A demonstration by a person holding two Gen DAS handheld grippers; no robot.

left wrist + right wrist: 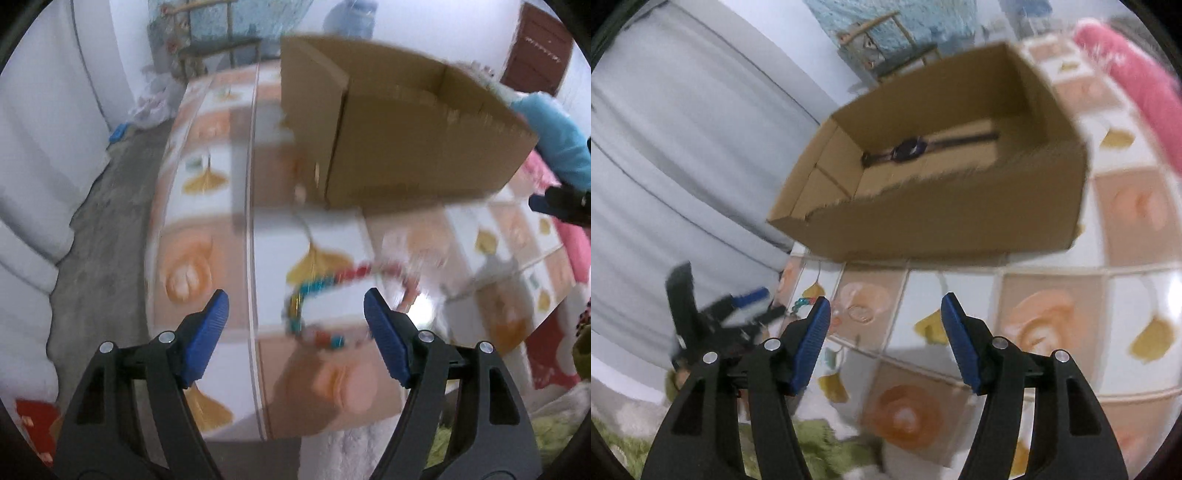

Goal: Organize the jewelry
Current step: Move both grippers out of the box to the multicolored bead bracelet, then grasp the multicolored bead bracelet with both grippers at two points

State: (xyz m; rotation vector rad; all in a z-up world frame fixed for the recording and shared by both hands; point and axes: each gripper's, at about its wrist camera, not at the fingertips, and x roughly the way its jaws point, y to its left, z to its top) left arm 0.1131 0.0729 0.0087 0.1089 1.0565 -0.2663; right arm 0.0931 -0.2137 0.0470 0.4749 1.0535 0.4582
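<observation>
Both the left gripper (295,317) and right gripper (882,325) gape empty; the beaded necklace (325,291) (blurred) could slip off the table (229,229).

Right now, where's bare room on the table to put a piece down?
Free: the patterned tablecloth in front of the cardboard box, ahead of the right gripper. Inside the box, most of the floor beside the watch. Crowded: around the beaded necklace, under the left gripper.
</observation>
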